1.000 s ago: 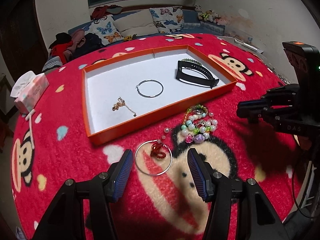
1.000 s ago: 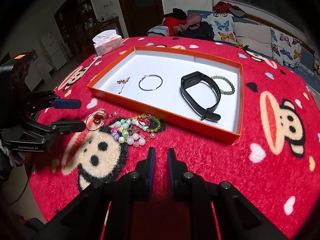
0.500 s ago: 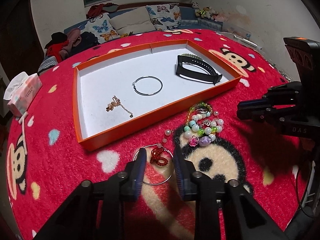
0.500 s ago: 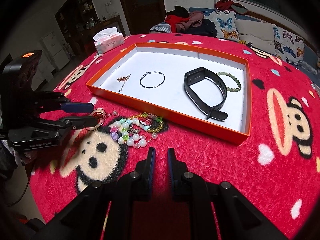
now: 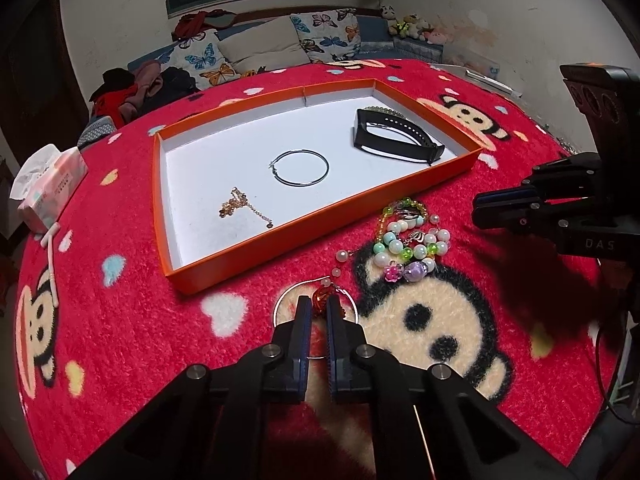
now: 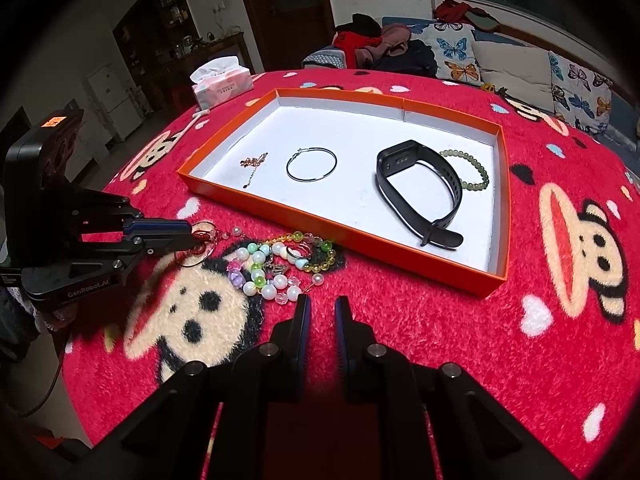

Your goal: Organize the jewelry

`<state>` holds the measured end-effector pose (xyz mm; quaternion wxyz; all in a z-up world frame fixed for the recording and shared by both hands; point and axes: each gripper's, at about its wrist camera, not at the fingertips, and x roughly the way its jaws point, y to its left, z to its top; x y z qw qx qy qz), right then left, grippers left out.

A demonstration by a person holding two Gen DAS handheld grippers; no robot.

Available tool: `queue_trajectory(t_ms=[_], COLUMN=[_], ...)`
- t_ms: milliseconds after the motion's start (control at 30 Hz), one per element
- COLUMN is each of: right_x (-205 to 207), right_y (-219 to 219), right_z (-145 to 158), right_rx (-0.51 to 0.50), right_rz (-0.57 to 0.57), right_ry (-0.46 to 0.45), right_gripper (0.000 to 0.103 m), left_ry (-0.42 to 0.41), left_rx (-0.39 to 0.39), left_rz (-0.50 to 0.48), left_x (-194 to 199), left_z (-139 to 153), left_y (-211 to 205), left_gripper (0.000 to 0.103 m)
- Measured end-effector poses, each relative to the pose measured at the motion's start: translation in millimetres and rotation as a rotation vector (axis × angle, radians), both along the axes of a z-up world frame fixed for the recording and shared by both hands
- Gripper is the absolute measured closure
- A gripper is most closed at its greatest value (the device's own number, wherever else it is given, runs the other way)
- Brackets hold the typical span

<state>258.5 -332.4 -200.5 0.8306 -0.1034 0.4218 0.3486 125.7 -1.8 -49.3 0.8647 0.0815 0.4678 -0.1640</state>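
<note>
An orange tray (image 5: 320, 224) (image 6: 340, 224) with a white floor lies on the red monkey-print cloth. It holds a gold chain (image 5: 240, 208), a silver hoop (image 5: 300, 168), a black wristband (image 5: 396, 136) (image 6: 420, 196) and a green bead bracelet (image 6: 472, 172). In front of the tray lie a pile of bead bracelets (image 5: 408, 244) (image 6: 280, 268) and a silver hoop earring with a red charm (image 5: 320, 300) (image 6: 204, 240). My left gripper (image 5: 318, 312) (image 6: 192, 236) is shut on the red charm of that hoop earring. My right gripper (image 6: 322, 312) (image 5: 480, 212) is shut and empty, just right of the bead pile.
A tissue pack (image 5: 48, 188) (image 6: 220, 80) stands at the cloth's far left edge, with a white cotton swab (image 5: 50, 256) beside it. A sofa with butterfly pillows (image 5: 256, 48) and clothes lies behind the table.
My left gripper moved forward over the hoop earring and closed from wide open onto its red charm. My right gripper stayed shut and hardly moved.
</note>
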Motion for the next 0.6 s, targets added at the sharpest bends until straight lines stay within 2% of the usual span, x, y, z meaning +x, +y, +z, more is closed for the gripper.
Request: queue_trajectory(t_ms=[167,600], right_x=[1,3], right_y=[-1,-1], right_z=[1,1], right_rx=[0.002,0.0], right_rz=[-0.003,0.005], right_ry=[0.002,0.001], right_gripper=[0.089,0.089], left_ry=[-0.001,0.077], left_rx=[-0.014,-0.057], left_rz=[-0.002,0.027], left_x=[-1,5], left_z=[2,0], left_y=[1,10], left_gripper=[0.096,0.094])
